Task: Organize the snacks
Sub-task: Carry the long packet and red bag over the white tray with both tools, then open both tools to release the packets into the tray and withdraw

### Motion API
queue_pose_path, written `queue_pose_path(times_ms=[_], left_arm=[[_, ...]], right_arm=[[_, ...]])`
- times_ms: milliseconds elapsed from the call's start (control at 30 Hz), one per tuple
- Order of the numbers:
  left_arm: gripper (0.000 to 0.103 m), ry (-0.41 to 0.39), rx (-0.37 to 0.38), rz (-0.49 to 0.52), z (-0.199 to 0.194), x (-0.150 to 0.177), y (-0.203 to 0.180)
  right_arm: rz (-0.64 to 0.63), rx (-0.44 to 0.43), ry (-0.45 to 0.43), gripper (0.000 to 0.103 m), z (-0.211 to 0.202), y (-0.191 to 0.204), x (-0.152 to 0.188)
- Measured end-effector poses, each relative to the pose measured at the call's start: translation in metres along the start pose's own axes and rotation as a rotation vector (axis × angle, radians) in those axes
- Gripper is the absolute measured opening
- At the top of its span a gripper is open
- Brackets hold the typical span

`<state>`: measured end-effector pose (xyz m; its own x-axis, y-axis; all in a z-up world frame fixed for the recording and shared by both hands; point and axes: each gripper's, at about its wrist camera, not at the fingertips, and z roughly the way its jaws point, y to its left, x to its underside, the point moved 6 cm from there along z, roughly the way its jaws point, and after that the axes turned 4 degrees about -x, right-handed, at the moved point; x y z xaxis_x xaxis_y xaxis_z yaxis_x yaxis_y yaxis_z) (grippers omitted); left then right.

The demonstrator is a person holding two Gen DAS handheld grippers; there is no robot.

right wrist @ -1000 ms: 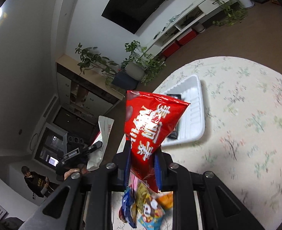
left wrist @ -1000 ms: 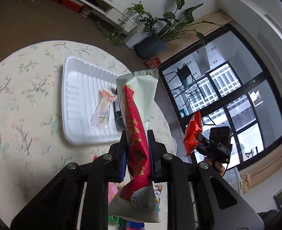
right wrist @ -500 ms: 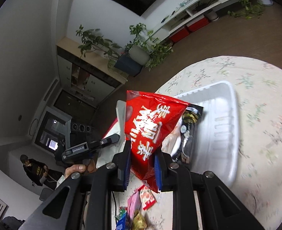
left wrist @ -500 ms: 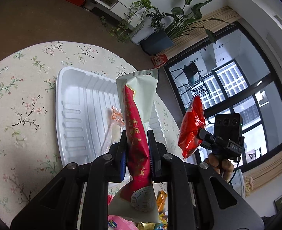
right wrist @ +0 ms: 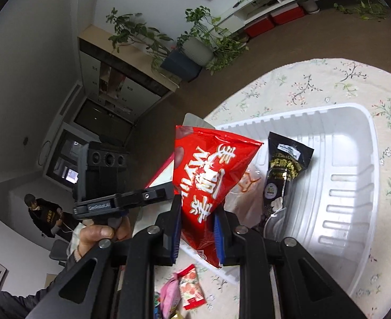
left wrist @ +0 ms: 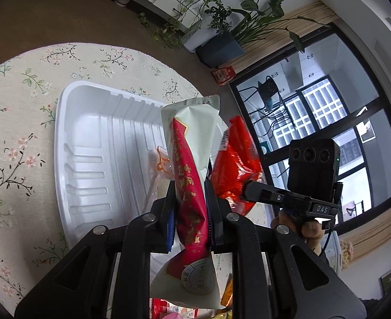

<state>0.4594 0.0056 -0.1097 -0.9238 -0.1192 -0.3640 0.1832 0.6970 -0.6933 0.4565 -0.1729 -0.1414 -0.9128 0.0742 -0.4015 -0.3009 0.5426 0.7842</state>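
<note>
The left hand-held gripper point(left wrist: 188, 210) was clamped on a tall pale-green snack packet with a red panel point(left wrist: 188, 159), its blue-lined jaws pressing the packet's middle so that the sealed top stood up ahead of the fingers and the bottom hung below them. The right hand-held gripper point(right wrist: 198, 223) was clamped on a red snack bag with white lettering point(right wrist: 208, 170), gripped near its lower corner with the wide top fanning out above the jaws.

Both packets hung over the near edge of a white plastic tray point(left wrist: 94, 164) that lay on a worktop covered with a floral cloth point(left wrist: 17, 133). In the left wrist view, the red bag and the right hand-held gripper sat just to the right of the left gripper's fingers, with the person's hand point(left wrist: 305, 228) wrapped around the handle under its camera block.

Inside the tray, ahead of the right gripper's fingers, lay a black snack packet point(right wrist: 283, 175) and, beside it nearer the red bag, a clear wrapper with orange print point(right wrist: 244, 194). Below the right gripper, on the cloth outside the tray, lay a small red-and-white sachet point(right wrist: 191, 287) touching a pink wrapper point(right wrist: 169, 297).
</note>
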Motion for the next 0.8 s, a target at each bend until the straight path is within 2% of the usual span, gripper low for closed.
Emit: queue_pose_path(times_ms=[300, 600, 800], left_arm=[[0.016, 0.014, -0.04, -0.022, 0.021, 0.004, 0.012], [0.017, 0.022, -0.077, -0.047, 0.039, 0.007, 0.023], [0.017, -0.001, -0.098, -0.064, 0.029, 0.009, 0.028]], right_arm=[[0.015, 0.034, 0.023, 0.023, 0.022, -0.017, -0.006], [0.014, 0.075, 0.033, 0.023, 0.026, -0.025, -0.007], [0.007, 0.108, 0.024, 0.029, 0.027, -0.024, -0.009]])
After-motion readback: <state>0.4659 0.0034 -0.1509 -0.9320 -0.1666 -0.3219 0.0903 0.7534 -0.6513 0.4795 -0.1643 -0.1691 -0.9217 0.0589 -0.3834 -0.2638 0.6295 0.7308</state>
